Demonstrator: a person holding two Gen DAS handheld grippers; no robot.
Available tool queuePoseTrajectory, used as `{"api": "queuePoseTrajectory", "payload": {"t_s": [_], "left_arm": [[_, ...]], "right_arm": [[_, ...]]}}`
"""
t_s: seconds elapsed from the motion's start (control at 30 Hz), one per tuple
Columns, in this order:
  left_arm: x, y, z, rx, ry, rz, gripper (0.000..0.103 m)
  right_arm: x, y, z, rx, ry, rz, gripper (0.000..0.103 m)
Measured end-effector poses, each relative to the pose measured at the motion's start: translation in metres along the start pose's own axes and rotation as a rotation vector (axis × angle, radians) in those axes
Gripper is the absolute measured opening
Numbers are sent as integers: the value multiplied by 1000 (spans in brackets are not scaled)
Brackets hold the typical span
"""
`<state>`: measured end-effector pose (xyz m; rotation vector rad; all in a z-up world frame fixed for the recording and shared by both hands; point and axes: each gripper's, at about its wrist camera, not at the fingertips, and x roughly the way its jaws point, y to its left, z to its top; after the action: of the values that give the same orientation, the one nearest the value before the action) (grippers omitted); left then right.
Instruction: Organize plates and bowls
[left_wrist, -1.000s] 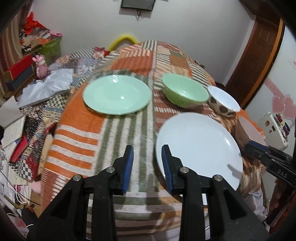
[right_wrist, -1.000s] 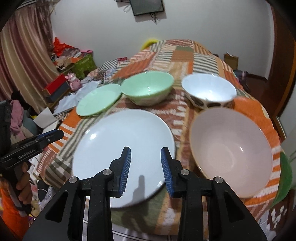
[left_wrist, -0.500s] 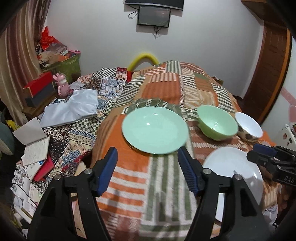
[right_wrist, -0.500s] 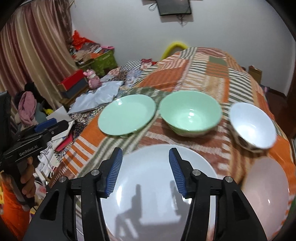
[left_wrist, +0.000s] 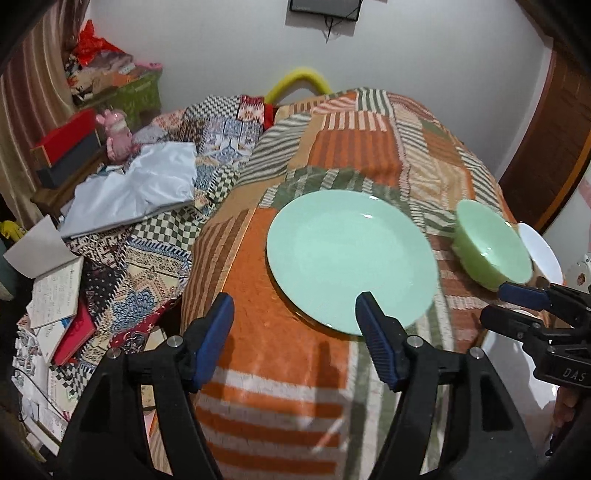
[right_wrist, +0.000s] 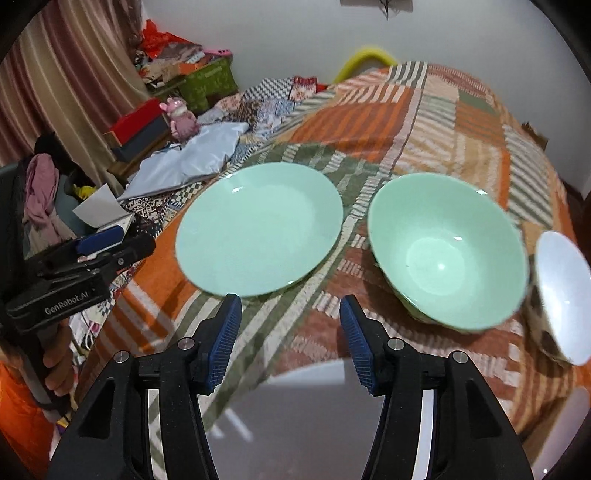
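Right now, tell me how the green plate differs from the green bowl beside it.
The green plate is flat and shallow; the green bowl is deep, with steep walls and a small round floor. The plate spans wider across the patchwork cloth; the bowl stands taller. In the right wrist view the plate lies left of the bowl, with a strip of cloth between them. Both are the same pale mint green, glossy, upright and empty.

Black left gripper (left_wrist: 295, 314) has ribbed blue pads (left_wrist: 375, 341).
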<state>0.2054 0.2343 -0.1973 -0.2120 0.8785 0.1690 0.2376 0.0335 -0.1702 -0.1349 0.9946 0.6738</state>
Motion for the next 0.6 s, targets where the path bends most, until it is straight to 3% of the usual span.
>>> {"api": "queuePoseTrajectory", "payload": {"t_s": [0.2, 0.4, 0.6], "left_arm": [[33, 10, 9, 3, 26, -2, 67], [62, 15, 15, -11, 73, -37, 42], [81, 15, 20, -21, 99, -70, 30]], "right_arm": [[24, -6, 11, 53, 43, 18, 51], [39, -7, 15, 74, 76, 15, 34], [55, -7, 17, 104, 106, 25, 31]]}}
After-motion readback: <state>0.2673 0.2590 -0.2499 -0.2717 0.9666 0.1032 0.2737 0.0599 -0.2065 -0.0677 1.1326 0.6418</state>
